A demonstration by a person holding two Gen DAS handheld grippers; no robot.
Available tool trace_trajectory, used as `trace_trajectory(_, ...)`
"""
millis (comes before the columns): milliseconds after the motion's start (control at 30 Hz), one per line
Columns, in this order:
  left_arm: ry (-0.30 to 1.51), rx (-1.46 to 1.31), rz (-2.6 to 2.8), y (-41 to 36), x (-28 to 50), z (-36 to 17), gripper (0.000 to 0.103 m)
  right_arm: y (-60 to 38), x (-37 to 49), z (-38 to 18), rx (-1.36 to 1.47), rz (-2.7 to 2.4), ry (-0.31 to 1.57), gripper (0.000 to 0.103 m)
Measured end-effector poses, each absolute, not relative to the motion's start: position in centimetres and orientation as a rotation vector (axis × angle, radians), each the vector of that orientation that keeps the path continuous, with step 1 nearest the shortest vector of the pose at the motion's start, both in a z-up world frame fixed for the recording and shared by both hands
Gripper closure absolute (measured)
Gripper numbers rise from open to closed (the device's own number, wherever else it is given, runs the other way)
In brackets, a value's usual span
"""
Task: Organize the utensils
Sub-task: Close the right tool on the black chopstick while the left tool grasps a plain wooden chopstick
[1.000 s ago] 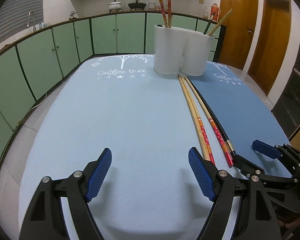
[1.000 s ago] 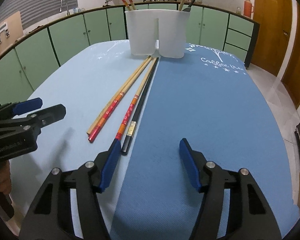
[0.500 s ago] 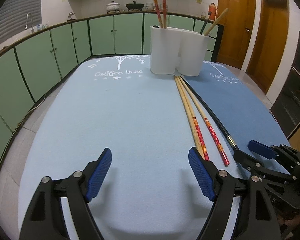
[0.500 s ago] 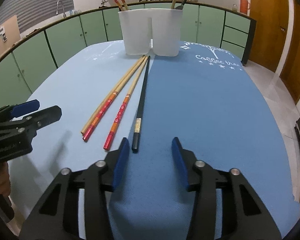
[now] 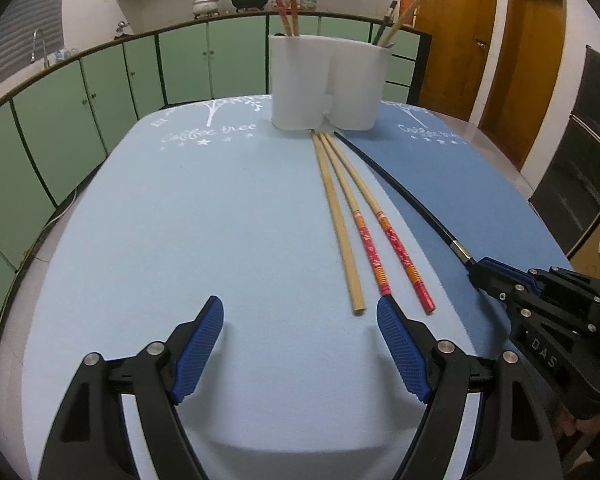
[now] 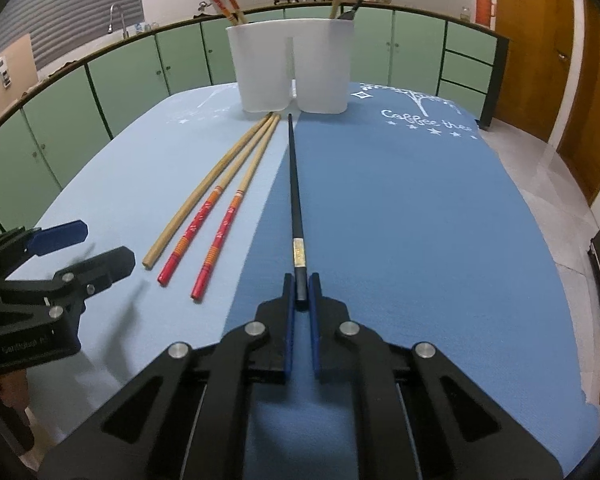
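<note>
We have the right hand-held gripper (image 6: 301,286) clamped on the near end of the black chopstick (image 6: 294,188), which lies flat on the tabletop (image 6: 400,216) pointing at the white holder (image 6: 292,66), ready for lifting. The left hand-held gripper (image 5: 300,344) waits open, empty.

- "Coffee tree" in white script, under a small white tree with stars, on the light blue mat (image 5: 204,216).
- Same "Coffee tree" print on the dark blue mat (image 6: 420,216).
- "DAS" embossed on the black body of the right gripper (image 5: 478,268).
- Label on the left gripper (image 6: 88,248) body too blurred to read.
</note>
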State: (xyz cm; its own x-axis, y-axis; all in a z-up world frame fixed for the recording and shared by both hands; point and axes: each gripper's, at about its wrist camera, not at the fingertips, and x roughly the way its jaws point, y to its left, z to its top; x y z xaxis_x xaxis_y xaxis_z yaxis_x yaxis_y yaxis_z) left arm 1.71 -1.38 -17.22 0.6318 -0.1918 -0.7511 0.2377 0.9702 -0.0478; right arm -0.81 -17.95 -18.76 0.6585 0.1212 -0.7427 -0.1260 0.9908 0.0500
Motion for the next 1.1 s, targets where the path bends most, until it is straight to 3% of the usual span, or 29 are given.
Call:
trace_trajectory(367, 0.869, 0.061, -0.223, -2.7, 2.5, -18.3, 0.038, -19.8, -0.4, -19.0, 0.035, 0.093, 0.842, 0.097)
trace_trajectory(667, 0.853, 0.057, -0.209, -2.8, 2.5, -18.3, 0.055, -19.9, -0.4, -19.2, 0.056, 0.121, 0.835, 0.091)
trace_trajectory(800, 0.847, 0.056, -0.219, -3.2, 2.4, -18.2, 0.071, -20.0, -0.4, -19.3, 0.059, 0.123, 0.834, 0.091)
trace_trajectory(900, 0.85, 0.039, -0.234, -3.5, 2.4, -18.2, 0.096, -20.0, -0.3, -19.3, 0.065, 0.121, 0.835, 0.096)
trace_trajectory(1100, 0.844, 0.041, -0.238, -3.6, 2.3, -17.9, 0.096, -20.2, -0.4, -18.6, 0.066, 0.132, 0.826, 0.097)
